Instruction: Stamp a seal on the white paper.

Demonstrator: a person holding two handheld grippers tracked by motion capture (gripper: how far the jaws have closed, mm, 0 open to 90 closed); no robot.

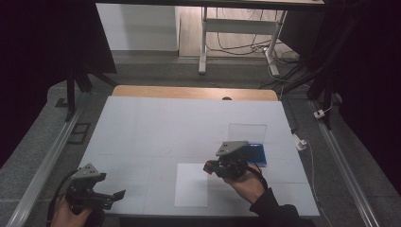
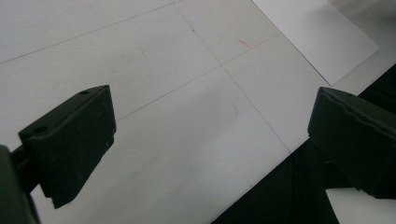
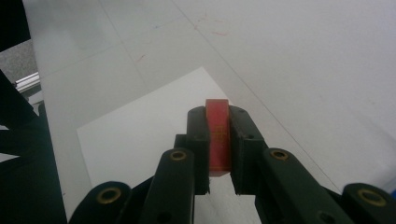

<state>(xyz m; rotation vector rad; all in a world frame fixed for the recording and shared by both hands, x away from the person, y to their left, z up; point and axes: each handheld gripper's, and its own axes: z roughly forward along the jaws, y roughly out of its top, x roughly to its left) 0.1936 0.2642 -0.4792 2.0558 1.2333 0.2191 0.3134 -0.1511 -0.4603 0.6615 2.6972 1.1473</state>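
My right gripper (image 3: 218,120) is shut on a small flat red block (image 3: 218,135), which stands upright between its two black jaws. In the high view that right gripper (image 1: 209,167) hovers by the right edge of a white sheet of paper (image 1: 191,185), with the red block (image 1: 207,168) showing at its tip, pointing left. The same white sheet (image 3: 140,135) lies under the jaws in the right gripper view. My left gripper (image 1: 118,194) sits at the table's front left corner, jaws wide apart and nothing between them. Its fingers (image 2: 74,135) frame bare table.
A blue box (image 1: 255,154) lies just right of the right gripper, with a clear plastic lid or sheet (image 1: 247,132) behind it. The white table top (image 1: 156,127) ends at a wooden strip at the back. Metal rails run along both sides.
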